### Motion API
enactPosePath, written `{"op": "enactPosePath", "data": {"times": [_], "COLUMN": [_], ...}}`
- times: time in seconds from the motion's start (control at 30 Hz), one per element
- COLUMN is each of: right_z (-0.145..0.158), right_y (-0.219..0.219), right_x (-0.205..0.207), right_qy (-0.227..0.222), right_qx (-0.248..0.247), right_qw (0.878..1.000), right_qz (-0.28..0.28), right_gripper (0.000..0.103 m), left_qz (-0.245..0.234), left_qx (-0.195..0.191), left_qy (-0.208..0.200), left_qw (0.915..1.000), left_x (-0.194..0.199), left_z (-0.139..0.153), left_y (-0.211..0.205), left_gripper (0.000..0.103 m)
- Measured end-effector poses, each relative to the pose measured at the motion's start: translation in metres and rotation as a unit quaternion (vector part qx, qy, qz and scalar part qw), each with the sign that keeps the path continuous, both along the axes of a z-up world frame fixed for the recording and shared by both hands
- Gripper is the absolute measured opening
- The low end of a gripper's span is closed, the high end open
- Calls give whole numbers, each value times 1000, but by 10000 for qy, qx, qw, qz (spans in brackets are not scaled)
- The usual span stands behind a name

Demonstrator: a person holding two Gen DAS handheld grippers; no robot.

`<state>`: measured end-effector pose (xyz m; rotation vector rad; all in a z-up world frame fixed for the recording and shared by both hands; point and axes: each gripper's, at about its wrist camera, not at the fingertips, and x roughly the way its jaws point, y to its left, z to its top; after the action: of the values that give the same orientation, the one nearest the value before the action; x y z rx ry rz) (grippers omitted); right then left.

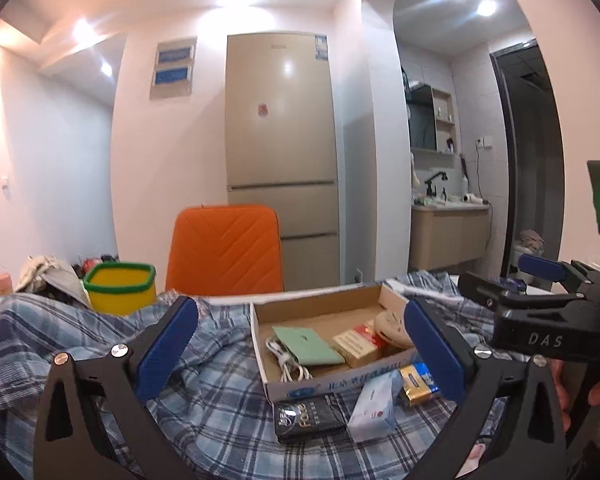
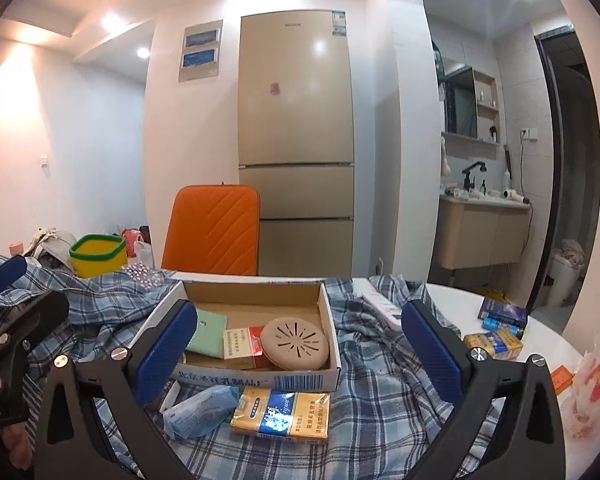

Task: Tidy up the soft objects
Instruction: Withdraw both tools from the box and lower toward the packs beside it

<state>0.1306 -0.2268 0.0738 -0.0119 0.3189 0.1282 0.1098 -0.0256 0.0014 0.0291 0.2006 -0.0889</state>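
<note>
Nearest the lens, the right tongs stand wide with nothing between the blue pads; just past them a gold-and-blue cigarette pack and a crumpled blue tissue packet lie on the plaid shirt, hard against the front wall of the cardboard box. The left tongs are equally wide and empty, facing the same box from the other side.

The shirt is the obvious soft thing: spread in loose folds over the desk, under the box and the small items. It should be light and limp, and will drape and drag whatever sits on it, so a raised fold clear of the box, such as the ridge to the box's right, looks the best place to pinch. The tissue packet should squash easily and may slip in its film; gripping across its middle seems safest.

How far the shirt runs under the box, and where its collar or sleeves lie, is hidden. The black pack carries lettering too distorted to read. The heap behind the yellow tub is indistinct.
</note>
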Motion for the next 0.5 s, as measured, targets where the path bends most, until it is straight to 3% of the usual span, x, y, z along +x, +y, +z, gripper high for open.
{"op": "enactPosePath", "data": {"times": [0.13,0.3,0.5], "right_z": [-3,-7,-10], "right_y": [-5,-5,-1], "right_x": [6,12,18], "right_qy": [159,313,503], "right_qx": [119,117,23], "right_qw": [9998,9994,9987], "right_qz": [-28,-50,65], "right_gripper": [103,103,103], "left_qz": [-74,-67,39], "left_qx": [-78,-276,-123], "left_qy": [279,230,441], "left_qw": [9996,9993,9989], "left_x": [9,6,13], "left_z": [-4,-3,-3], "left_y": [2,10,5], "left_gripper": [103,103,103]}}
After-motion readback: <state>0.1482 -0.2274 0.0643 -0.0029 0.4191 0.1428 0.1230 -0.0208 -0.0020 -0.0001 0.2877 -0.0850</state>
